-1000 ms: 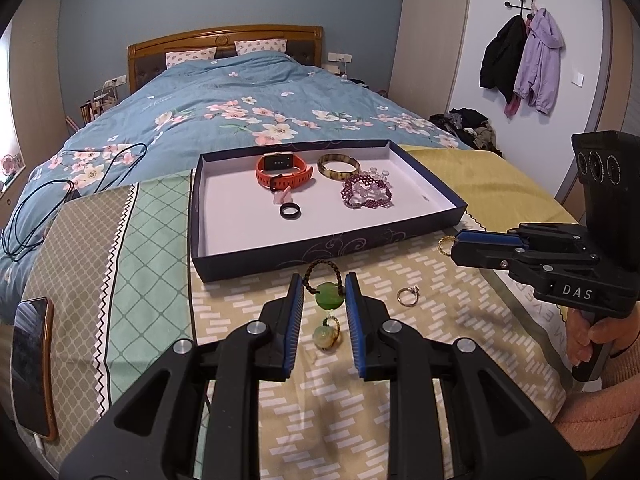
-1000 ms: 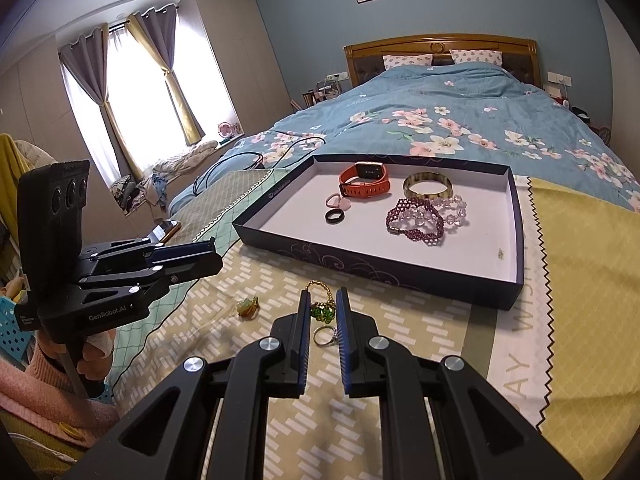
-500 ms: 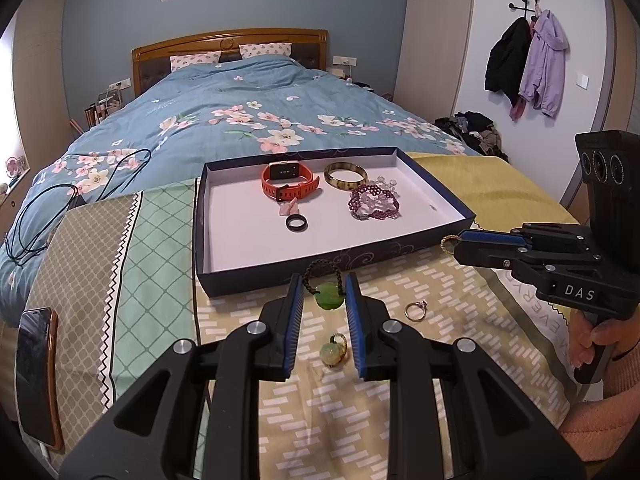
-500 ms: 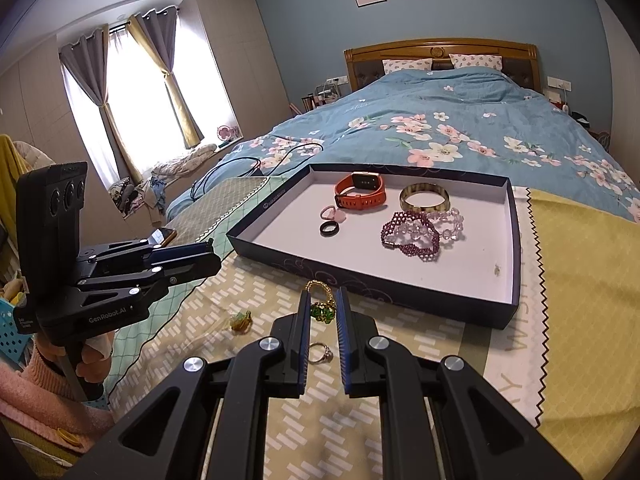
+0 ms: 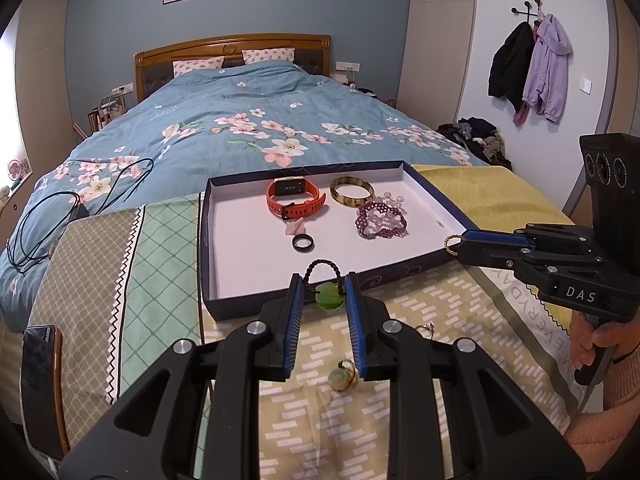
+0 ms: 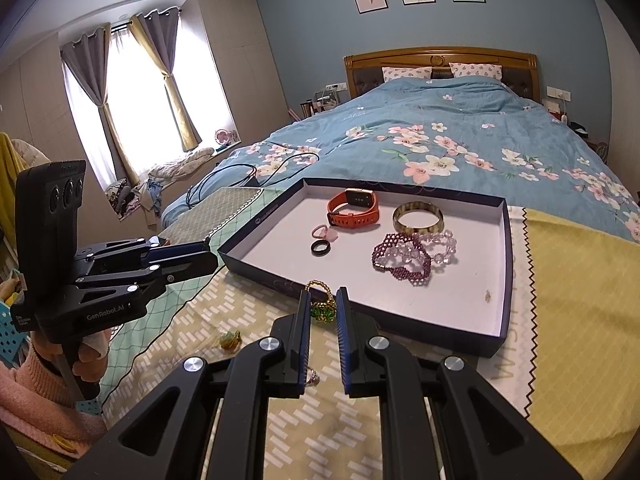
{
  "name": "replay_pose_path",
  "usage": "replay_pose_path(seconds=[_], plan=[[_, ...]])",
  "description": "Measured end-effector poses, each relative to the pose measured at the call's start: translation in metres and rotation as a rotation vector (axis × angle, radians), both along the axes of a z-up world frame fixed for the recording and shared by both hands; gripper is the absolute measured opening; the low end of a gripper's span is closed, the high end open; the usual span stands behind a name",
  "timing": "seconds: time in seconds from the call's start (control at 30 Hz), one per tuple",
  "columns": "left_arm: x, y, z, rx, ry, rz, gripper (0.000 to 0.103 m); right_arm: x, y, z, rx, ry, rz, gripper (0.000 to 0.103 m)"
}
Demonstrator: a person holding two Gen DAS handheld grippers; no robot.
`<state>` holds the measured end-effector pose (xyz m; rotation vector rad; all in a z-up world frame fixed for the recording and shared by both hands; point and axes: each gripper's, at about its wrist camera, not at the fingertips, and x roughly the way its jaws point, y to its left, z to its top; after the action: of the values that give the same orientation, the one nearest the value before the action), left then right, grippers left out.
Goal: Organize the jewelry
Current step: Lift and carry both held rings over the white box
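My left gripper (image 5: 324, 286) is shut on a green jade pendant (image 5: 329, 298) with a black cord loop, held just above the patterned cloth before the tray's front wall. My right gripper (image 6: 322, 300) is shut on a small green beaded charm (image 6: 322, 311) with a gold bead loop, also near the front wall. The dark blue tray (image 5: 248, 304) (image 6: 420, 332) holds an orange watch (image 5: 294, 198), an amber bangle (image 5: 352, 192), a purple bead bracelet (image 5: 380, 222), a clear bead bracelet (image 6: 442, 246), a pink heart piece (image 5: 295, 227) and a black ring (image 5: 303, 243).
A silver ring (image 5: 426, 330) (image 6: 313, 378) and a pale jade piece (image 5: 342, 376) (image 6: 230, 340) lie loose on the cloth. A phone (image 5: 38, 376) rests at the left edge. Black cables (image 5: 80, 200) trail over the floral duvet. A person's hand (image 5: 600, 340) grips the right handle.
Both grippers have risen a little and edged toward the tray with their pieces. The silver ring and the pale jade piece stay on the cloth, now lower in both views.
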<state>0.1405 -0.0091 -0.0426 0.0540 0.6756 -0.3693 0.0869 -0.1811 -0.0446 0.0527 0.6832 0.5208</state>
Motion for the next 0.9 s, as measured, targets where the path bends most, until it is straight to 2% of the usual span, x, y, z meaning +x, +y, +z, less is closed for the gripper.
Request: replay_pose_path(seconds=[0.9], plan=[[0.042, -0.001, 0.000, -0.014, 0.014, 0.027, 0.021, 0.039, -0.009, 0.003, -0.003, -0.005, -0.026, 0.011]])
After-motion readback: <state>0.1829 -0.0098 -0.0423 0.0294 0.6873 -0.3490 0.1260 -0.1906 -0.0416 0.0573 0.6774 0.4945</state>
